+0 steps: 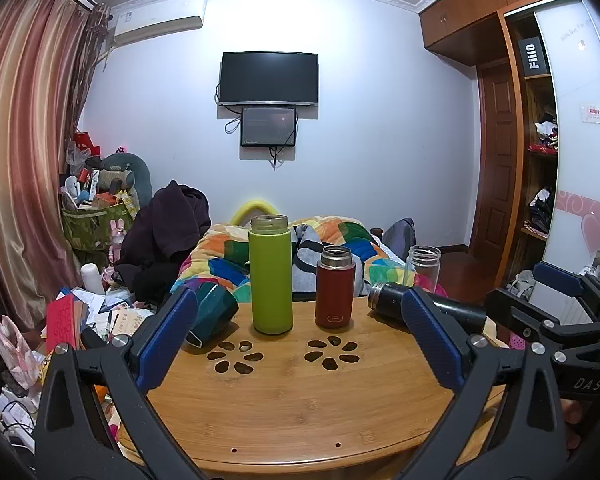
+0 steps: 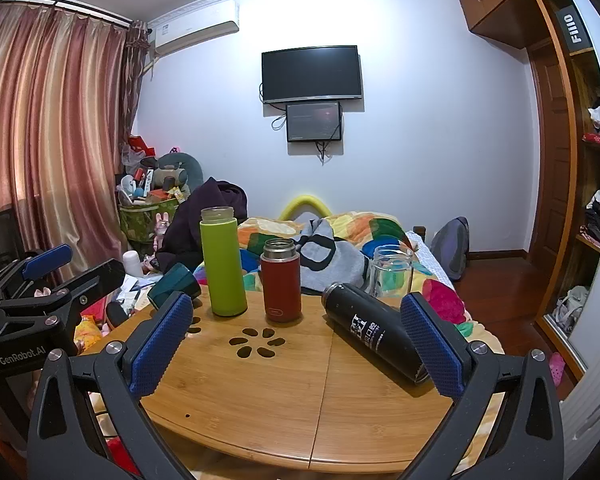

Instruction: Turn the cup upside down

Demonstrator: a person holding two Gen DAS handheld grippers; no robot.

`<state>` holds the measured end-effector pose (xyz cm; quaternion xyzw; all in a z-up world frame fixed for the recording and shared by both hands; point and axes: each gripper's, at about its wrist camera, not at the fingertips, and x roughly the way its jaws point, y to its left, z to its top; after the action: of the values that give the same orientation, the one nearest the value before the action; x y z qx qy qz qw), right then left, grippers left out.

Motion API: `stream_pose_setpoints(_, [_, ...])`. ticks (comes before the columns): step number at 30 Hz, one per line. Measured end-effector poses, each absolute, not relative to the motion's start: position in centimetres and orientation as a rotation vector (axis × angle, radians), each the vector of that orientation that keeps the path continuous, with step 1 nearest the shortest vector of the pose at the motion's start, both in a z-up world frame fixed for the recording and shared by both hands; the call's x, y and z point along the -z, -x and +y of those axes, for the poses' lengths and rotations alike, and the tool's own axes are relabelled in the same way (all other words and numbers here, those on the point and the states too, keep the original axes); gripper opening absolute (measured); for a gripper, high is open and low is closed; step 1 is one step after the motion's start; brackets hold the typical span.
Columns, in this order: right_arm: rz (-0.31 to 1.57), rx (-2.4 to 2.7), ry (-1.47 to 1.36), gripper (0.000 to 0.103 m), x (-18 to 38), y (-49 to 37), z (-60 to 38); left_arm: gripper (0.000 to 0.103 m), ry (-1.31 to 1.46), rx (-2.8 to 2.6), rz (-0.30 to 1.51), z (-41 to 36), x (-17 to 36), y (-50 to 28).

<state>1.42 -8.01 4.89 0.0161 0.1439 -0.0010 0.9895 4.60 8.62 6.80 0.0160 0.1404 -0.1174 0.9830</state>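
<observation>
On the round bamboo table [image 1: 292,400] stand a tall lime-green cup [image 1: 271,276] and a short red cup [image 1: 335,287], both upright with open mouths. A black cup [image 1: 424,306] lies on its side at the right and a dark green cup [image 1: 212,314] lies tipped at the left. A clear glass jar [image 1: 422,267] stands at the far right. The right wrist view shows the lime-green cup [image 2: 223,262], red cup [image 2: 281,286], black cup [image 2: 374,330], dark green cup [image 2: 174,284] and jar [image 2: 391,270]. My left gripper [image 1: 300,340] and right gripper [image 2: 296,344] are open and empty above the table's near half.
A bed with a colourful quilt [image 1: 340,248] lies behind the table. Clutter and papers [image 1: 92,312] cover the floor at left. A wardrobe [image 1: 540,160] stands at right. The right gripper's body [image 1: 560,320] shows at the left view's right edge.
</observation>
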Motion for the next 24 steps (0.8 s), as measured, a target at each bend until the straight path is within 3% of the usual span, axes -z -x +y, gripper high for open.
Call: stream_pose_setpoints(24, [0.289, 0.001, -0.032, 0.103, -4.93, -1.36, -7.80, 0.103, -0.029, 0.237, 0.286, 8.58, -6.83, -4.56])
